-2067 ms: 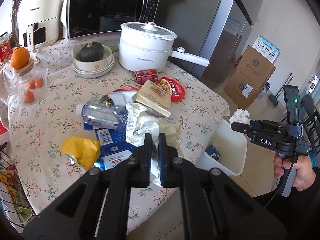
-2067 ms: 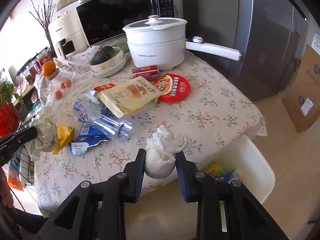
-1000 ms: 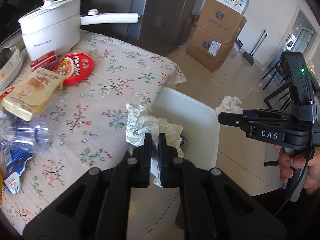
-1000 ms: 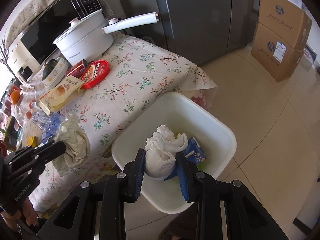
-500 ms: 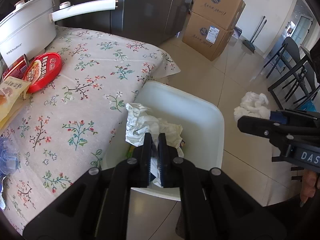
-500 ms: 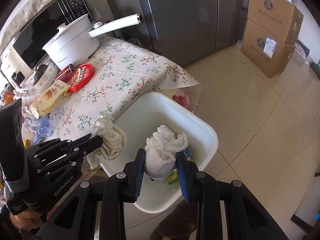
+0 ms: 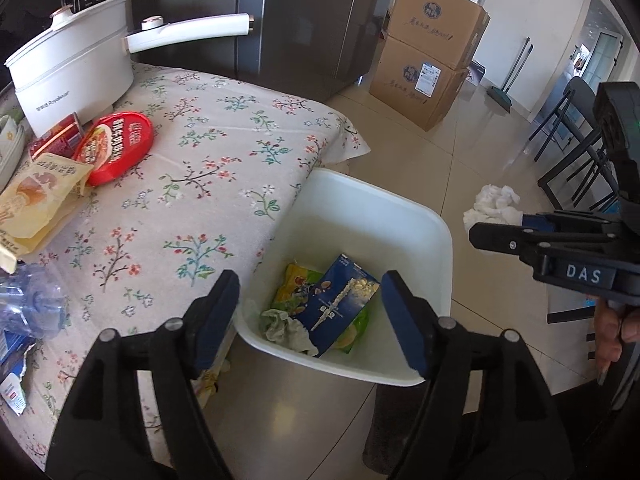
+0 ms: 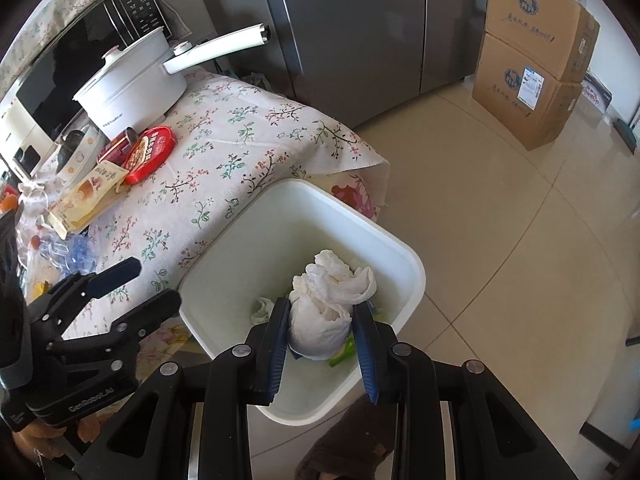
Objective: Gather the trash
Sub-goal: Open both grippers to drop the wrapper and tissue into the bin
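A: Two claws over the white bin (image 7: 404, 216). Left claw (image 7: 310, 312)?
B: Opening, nothing between; a crumpled wad (image 7: 286, 326), probably paper, lies in the bin.
A: Right claw (image 8: 322, 334)?
B: Clamped on a white tissue ball (image 8: 326, 300).

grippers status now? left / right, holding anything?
Left gripper: jaws opening, nothing between them, over the white bin.
Right gripper: shut on the white tissue wad, above the bin.

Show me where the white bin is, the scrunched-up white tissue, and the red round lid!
white bin (image 7: 436, 248), left wrist view, on its right rim.
scrunched-up white tissue (image 8: 324, 312), right wrist view, on its crumpled middle.
red round lid (image 7: 118, 146), left wrist view, on its printed top.
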